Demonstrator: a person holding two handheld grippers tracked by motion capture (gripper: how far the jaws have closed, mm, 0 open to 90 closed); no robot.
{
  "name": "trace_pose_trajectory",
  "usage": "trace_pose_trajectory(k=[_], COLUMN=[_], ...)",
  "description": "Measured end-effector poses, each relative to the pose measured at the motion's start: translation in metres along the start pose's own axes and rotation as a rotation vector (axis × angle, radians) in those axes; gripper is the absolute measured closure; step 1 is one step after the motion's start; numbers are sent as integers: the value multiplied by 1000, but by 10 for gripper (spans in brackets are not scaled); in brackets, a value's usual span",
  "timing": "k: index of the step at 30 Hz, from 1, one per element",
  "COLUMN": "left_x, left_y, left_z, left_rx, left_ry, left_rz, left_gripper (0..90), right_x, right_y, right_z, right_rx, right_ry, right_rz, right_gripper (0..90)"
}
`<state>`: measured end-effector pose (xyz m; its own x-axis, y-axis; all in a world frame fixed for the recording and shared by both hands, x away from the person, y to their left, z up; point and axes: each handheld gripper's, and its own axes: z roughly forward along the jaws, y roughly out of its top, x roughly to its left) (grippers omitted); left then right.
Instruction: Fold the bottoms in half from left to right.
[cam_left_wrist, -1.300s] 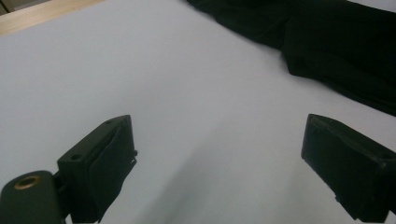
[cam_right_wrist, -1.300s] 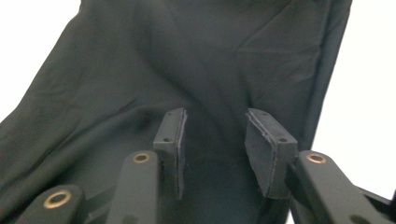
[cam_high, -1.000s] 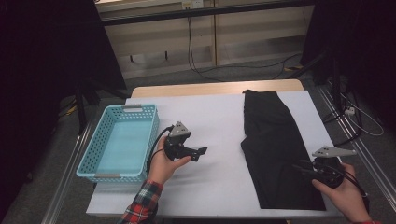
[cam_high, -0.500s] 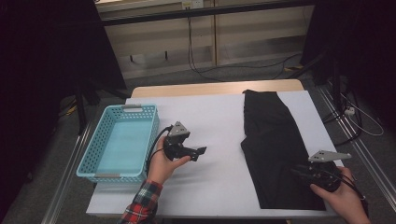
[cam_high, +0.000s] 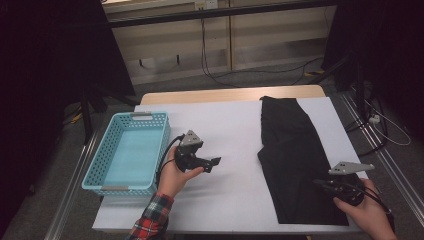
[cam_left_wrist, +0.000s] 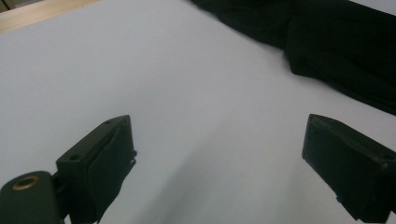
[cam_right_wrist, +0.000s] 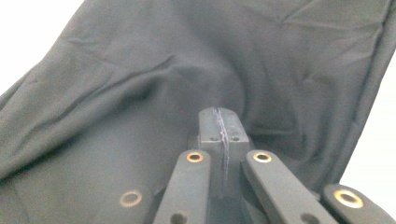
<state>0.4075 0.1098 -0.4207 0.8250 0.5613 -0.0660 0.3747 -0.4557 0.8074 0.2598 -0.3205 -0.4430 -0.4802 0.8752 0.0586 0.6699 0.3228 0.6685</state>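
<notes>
Right gripper (cam_right_wrist: 219, 122) sits over the near end of the black trousers (cam_high: 295, 155), right of the blue basket (cam_high: 127, 155); jaws just closing, now pressed together, any pinched fabric hidden. Left gripper (cam_left_wrist: 224, 154) spread over bare white tabletop (cam_high: 230, 125).

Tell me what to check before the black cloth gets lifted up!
1. Right gripper jaws together: ok, they have just closed.
2. Cloth pinched between them: cannot tell, the black garment lies right under the closed tips.
3. Left gripper open and free: ok, bare white table cover between its jaws.
4. Garment lying flat on the table: ok, a few wrinkles.
5. Blue basket ready: ok, nothing inside.
</notes>
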Motion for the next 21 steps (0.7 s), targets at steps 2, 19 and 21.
trace_pose_trajectory(k=[2,19,21], left_x=[0,1,0], left_y=[0,0,1], left_z=[0,-1,-1], left_rx=[-1,-4,-3], left_ry=[-1,2,2], left_rz=[-7,-4,-5], left_gripper=[91,91,92], right_x=[-1,-8,-9], right_y=[0,-8,-9], right_z=[-2,-16,-16], right_rx=[0,-19,-20], right_ry=[1,1,-1], right_rz=[3,25,25], right_gripper=[900,900,900])
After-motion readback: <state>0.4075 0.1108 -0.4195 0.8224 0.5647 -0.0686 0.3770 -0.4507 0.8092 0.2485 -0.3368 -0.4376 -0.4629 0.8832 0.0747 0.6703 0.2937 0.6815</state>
